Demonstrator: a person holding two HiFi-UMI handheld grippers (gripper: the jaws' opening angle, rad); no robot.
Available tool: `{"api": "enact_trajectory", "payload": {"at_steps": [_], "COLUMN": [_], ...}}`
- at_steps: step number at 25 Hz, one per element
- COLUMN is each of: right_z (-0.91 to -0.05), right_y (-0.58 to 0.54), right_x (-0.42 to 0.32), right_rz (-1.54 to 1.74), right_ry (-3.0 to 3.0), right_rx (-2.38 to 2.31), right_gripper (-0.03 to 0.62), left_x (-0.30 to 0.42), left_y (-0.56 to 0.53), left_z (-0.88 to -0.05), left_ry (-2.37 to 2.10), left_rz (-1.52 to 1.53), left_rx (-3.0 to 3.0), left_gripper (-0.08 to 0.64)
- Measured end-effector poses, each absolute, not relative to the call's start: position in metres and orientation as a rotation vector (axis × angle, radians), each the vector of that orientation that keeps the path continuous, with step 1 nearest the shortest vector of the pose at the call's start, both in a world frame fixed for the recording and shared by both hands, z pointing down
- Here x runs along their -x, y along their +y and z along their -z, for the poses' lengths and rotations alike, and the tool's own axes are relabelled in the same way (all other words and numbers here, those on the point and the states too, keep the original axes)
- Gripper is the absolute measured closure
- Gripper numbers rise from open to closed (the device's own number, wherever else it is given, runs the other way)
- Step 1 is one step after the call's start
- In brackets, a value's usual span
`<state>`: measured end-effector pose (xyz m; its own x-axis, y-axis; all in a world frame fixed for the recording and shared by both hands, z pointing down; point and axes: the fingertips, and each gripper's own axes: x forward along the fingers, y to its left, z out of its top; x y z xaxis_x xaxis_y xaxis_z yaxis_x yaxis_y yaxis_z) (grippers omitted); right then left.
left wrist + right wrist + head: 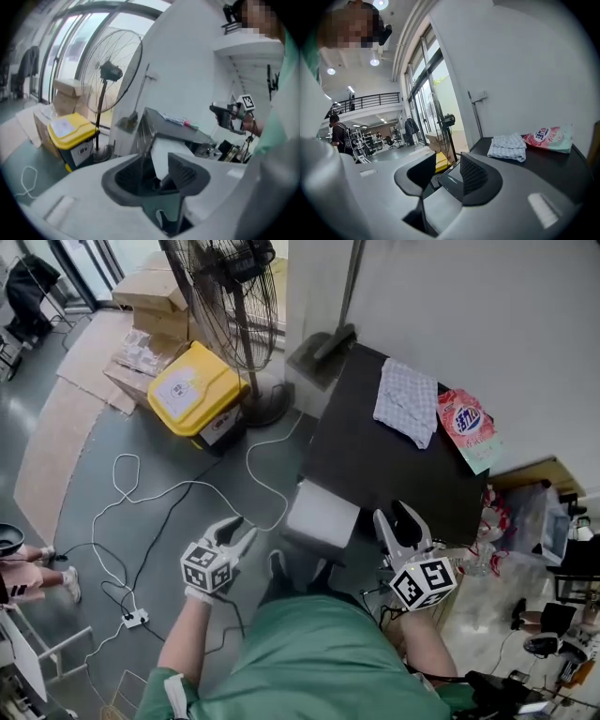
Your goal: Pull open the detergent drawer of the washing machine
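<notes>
The white detergent drawer [323, 514] juts open from the black-topped washing machine [375, 460]. The left claw [239, 528] and the right claw [396, 517] flank it, jaws apart, holding nothing.

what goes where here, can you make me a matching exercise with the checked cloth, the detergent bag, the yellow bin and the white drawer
Things:
1. checked cloth
2. detergent bag
3. yellow bin
4. white drawer

Places:
A. on the floor beside the fan
B. sticking out from the front of the washing machine
C. on the machine's dark top, at its right edge in the head view
D. on the machine's dark top, left of the bag in the head view

Pairs: 1-D, 2-C, 3-A, 4-B
</notes>
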<state>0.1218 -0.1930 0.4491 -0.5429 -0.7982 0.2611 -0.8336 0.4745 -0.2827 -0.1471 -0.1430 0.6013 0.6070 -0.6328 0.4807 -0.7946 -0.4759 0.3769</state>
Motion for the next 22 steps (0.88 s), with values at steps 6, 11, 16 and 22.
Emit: {"api": "enact_trajectory", "payload": {"at_steps": [6, 11, 16, 22], "right_z": [-0.415, -0.392, -0.372, -0.355], "right_y": [-0.206, -0.211, -0.212, -0.209], "right_x": [-0.116, -0.119, -0.125, -0.136], "right_rz": [-0.45, -0.35, -0.289, -0.249], "right_ry": [-2.665, -2.701, -2.722, -2.726], "right_rx": [-1.463, -1.457, -1.472, -1.513], "right_gripper": [0.445, 0.445, 0.445, 0.445], "left_x": [0.129, 0.102, 0.087, 0.079], "left_y": [-0.184, -0.2, -0.211, -0.219], "left_z": [-0.499, -0.439, -0.4, -0.37], "left_ry": [-1.27, -1.339, -1.382, -1.432], "left_rz": [-0.31, -0.221, -0.188, -0.133], "left_rx": [-2.434, -2.52, -2.567, -2.585], "left_gripper": [0.416, 0.417, 0.417, 0.418]}}
